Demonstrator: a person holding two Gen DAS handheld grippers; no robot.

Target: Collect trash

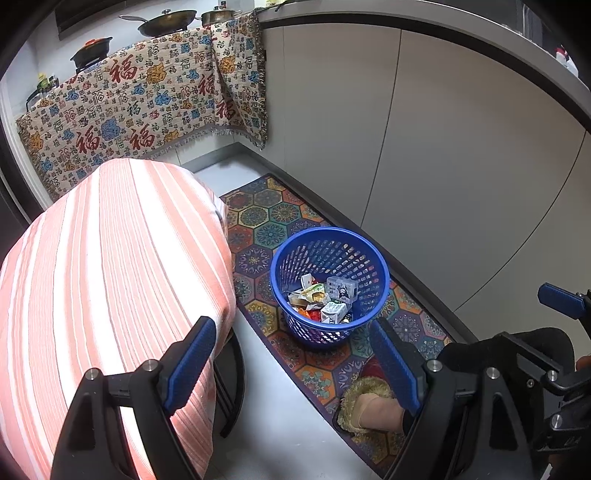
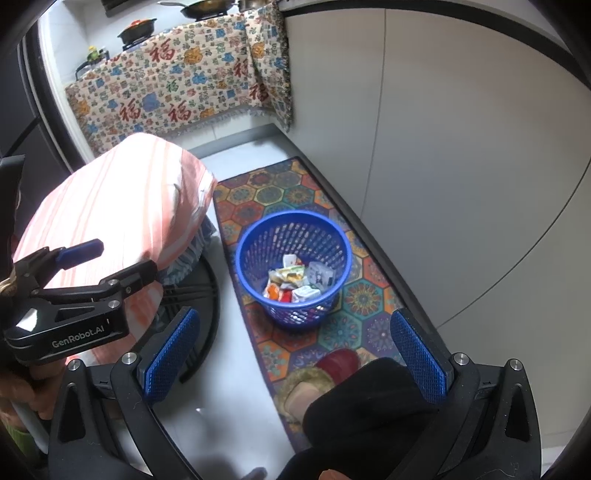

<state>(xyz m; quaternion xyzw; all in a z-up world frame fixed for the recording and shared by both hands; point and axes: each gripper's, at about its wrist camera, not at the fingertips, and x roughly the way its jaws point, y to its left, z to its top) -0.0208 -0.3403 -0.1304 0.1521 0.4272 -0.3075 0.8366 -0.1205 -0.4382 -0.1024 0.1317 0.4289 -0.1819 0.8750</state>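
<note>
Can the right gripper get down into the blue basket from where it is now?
Probably yes. The right gripper is open and empty, the blue basket stands open-topped on the rug ahead of it, and nothing lies between them; the striped table sits off to the left.

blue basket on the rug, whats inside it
The blue basket holds trash: crumpled wrappers, small cartons, a clear plastic box. Whatever lies beneath that pile is covered.

The basket (image 1: 330,284) stood on the rug (image 1: 266,206), with wrappers and small cartons (image 1: 325,302) lying inside it. Left of the basket was the cloth-covered table (image 1: 110,277); right of it ran the cabinets (image 1: 443,166). Behind the basket, a patterned cloth (image 1: 140,110) hung below the pans (image 1: 166,22).
</note>
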